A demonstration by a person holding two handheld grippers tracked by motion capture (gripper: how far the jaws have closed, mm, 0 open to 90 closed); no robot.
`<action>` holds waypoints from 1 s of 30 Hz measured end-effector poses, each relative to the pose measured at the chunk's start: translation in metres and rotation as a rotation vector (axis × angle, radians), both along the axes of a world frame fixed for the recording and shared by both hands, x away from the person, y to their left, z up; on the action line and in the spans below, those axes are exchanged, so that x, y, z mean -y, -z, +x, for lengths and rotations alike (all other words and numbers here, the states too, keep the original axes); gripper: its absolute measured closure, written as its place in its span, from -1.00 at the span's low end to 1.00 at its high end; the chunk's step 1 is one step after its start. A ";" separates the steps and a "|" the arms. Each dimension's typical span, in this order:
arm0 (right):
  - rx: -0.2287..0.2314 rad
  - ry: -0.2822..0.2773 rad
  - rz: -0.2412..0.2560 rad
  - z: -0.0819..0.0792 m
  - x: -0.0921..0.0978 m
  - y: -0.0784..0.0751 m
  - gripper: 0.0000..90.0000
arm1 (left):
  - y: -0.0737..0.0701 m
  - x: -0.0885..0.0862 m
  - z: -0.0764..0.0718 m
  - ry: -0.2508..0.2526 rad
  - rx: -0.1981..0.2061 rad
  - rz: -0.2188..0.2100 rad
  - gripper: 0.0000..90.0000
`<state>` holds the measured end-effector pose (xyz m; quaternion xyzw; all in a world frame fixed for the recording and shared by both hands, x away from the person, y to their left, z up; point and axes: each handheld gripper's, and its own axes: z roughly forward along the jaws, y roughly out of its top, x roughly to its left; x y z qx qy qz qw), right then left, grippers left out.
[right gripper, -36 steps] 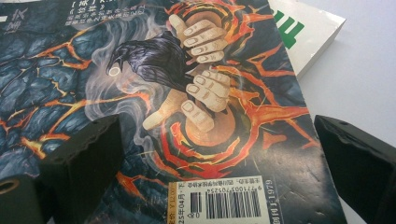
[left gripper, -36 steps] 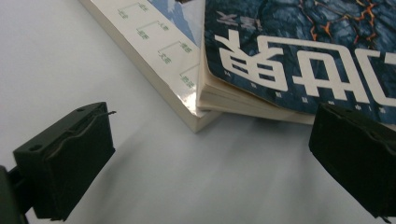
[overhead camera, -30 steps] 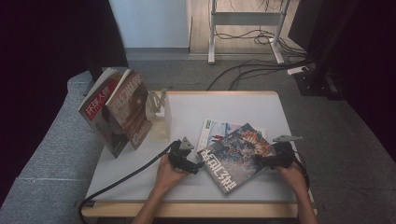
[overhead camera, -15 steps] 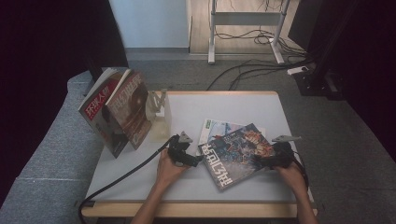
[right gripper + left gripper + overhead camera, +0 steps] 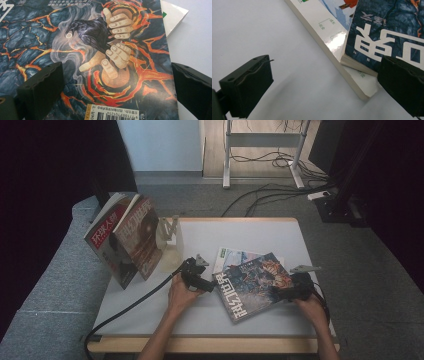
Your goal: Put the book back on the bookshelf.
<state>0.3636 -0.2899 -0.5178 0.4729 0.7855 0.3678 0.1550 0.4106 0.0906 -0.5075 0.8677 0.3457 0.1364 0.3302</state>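
Observation:
A dark blue magazine with lava-like orange art lies askew on top of a white-edged magazine at the middle right of the white table. My left gripper stands open at the stack's left corner. In the left gripper view the white magazine's corner lies between the jaws, and the right jaw overlaps the blue cover. My right gripper is open at the blue magazine's right edge. Its jaws straddle the cover art above the barcode.
Two magazines stand leaning in a pale holder at the table's left rear. A black cable trails from the left gripper to the front left. A grey padded surface borders the table on the left.
The right gripper has shifted a little left onto the blue magazine. The left gripper has crept slightly forward along the stack's corner. Both stay open.

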 end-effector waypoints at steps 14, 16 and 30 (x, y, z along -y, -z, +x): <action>0.016 -0.018 -0.036 -0.009 0.002 -0.003 -0.98 | 0.000 0.008 0.022 -0.055 0.013 0.020 -1.00; 0.017 -0.017 -0.037 -0.011 0.002 -0.003 -0.98 | 0.000 0.009 0.025 -0.066 0.016 0.029 -1.00; 0.042 -0.033 -0.074 -0.017 0.003 -0.005 -0.96 | 0.001 0.009 0.014 -0.044 0.013 -0.001 -0.91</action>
